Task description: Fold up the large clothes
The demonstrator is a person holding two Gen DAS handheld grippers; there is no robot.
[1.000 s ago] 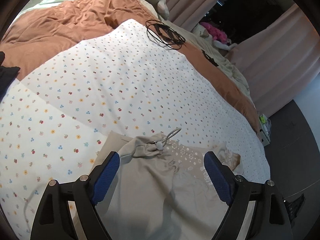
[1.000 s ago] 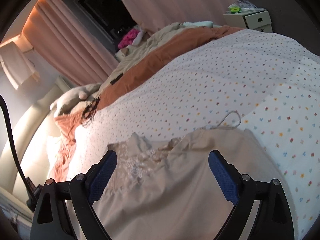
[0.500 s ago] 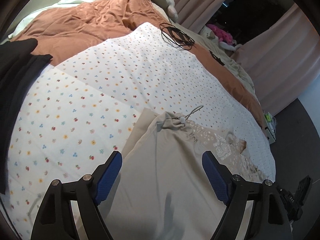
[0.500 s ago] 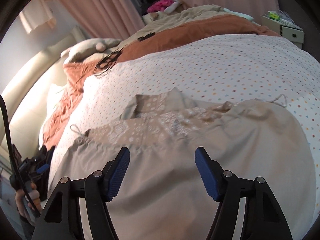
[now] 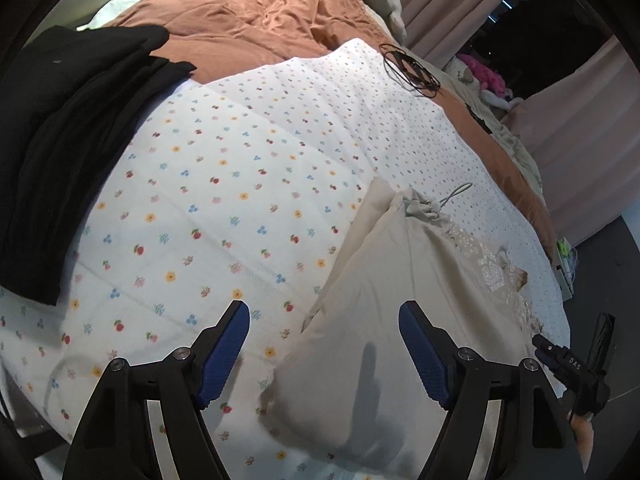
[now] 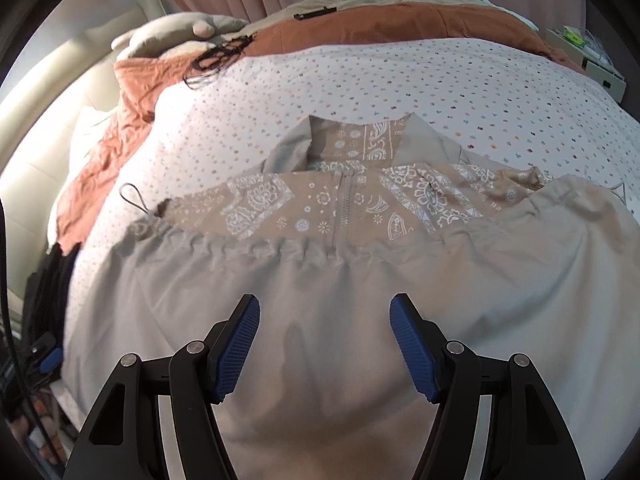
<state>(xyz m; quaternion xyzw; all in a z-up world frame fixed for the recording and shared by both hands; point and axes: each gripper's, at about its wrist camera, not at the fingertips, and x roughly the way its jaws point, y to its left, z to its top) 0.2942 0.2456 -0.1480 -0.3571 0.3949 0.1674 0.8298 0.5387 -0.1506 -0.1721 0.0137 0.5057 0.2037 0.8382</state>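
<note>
One floral-print quilted bedspread [image 5: 224, 184], soft and padded, carrying a beige jacket [image 6: 360, 280] of smooth woven cloth with paisley-printed chest panel, centre zip and gathered drawcord hem, lying spread flat near the bed's edge. Left gripper [image 5: 324, 344] and right gripper [image 6: 325, 344]: both spread wide, holding nothing, above the fabric. Risk: slippery layers may shift when pinched, skewing the fold; the elastic cord loop [image 6: 134, 198] could snag a finger
</note>
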